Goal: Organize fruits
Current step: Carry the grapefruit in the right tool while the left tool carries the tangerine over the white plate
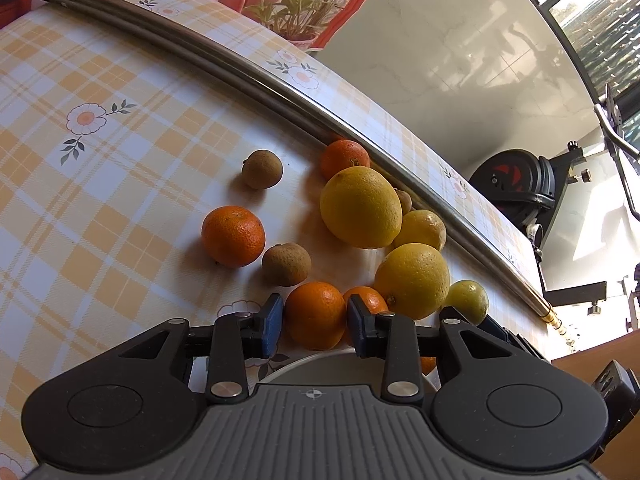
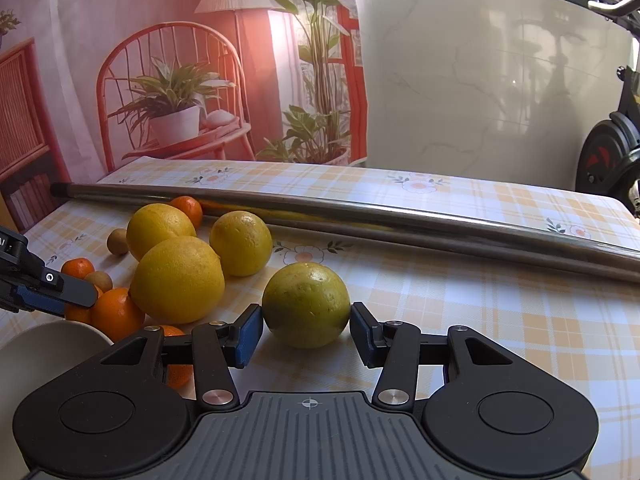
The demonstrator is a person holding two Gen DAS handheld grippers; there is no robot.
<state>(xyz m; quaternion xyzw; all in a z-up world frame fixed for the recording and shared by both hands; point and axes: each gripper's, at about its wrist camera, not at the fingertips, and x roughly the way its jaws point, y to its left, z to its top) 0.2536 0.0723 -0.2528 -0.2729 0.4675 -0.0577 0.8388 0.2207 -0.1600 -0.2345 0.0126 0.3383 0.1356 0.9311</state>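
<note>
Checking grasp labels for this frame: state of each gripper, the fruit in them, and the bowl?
left gripper: shut on a tangerine
tangerine: gripped, on the table
right gripper: shut on a greenish lemon
greenish lemon: gripped, resting on the tablecloth
white bowl: contents hidden

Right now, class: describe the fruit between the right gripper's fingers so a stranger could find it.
Find the long metal pole across the checked tablecloth. Nearer than it, apart from the fruit pile, sits the greenish-yellow citrus. Its neighbours are clean yellow or orange; only it has green blotches.
</note>
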